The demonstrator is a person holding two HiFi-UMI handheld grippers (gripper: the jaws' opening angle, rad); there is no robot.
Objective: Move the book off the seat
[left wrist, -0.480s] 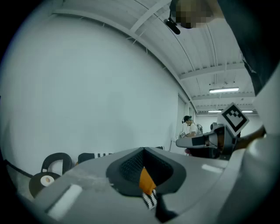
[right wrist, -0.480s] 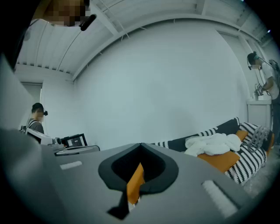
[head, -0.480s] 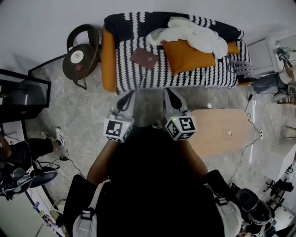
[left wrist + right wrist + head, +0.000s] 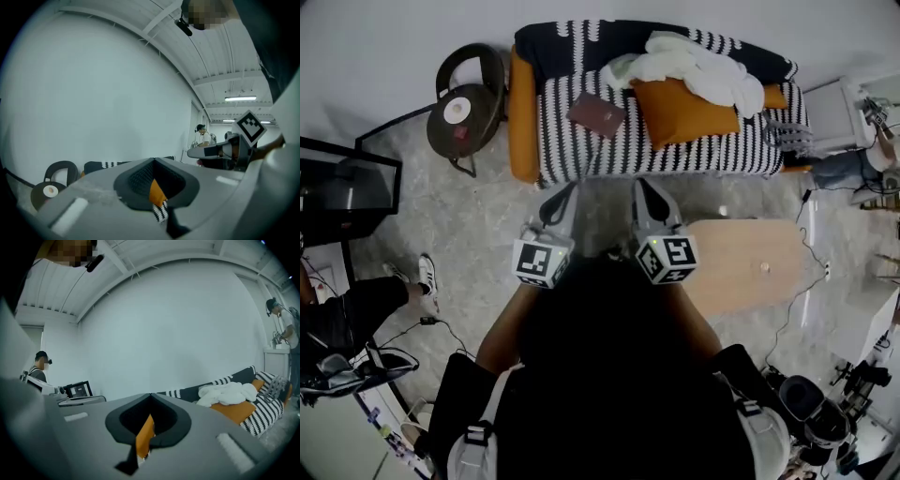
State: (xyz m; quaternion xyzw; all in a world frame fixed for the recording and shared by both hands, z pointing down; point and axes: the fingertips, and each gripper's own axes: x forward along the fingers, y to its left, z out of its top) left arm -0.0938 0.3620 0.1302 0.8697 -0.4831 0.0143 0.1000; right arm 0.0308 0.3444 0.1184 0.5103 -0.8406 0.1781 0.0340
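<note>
Book (image 4: 596,114) lies flat on the sofa seat (image 4: 675,155), on the left part, turned a bit crooked. It's dark red-brown. Any words on its cover are too small to read. Just right of it sits a big orange cushion (image 4: 684,111), w/ a white blanket (image 4: 703,66) bunched up on top & behind. The seat has b/w stripes. The sofa arm (image 4: 521,112) at the left end is orange.

L gripper (image 4: 569,190) & R gripper (image 4: 639,186) are side by side in front of the sofa, over the gray floor (image 4: 487,216). Both point at the sofa, nearly level, and are well apart from the book.

L gripper view: the 2 jaws are pressed together at the tips w/ nothing held. A bit of orange & stripes shows thru the little hole. R gripper view: same, jaws together & empty, orange showing thru the hole.

Each gripper has a cube w/ b/w square markers: L cube (image 4: 542,261), R cube (image 4: 667,257). The marks are block patterns, not words.

Left of the sofa is a round brown chair (image 4: 478,131) w/ a white disc (image 4: 456,114) on it. Right of the person is a light wood table (image 4: 750,262) w/ one small thing on it, too tiny to tell. The person's dark top fills the bottom of the head view. Another person's leg & white shoe (image 4: 422,275) show at far left.
</note>
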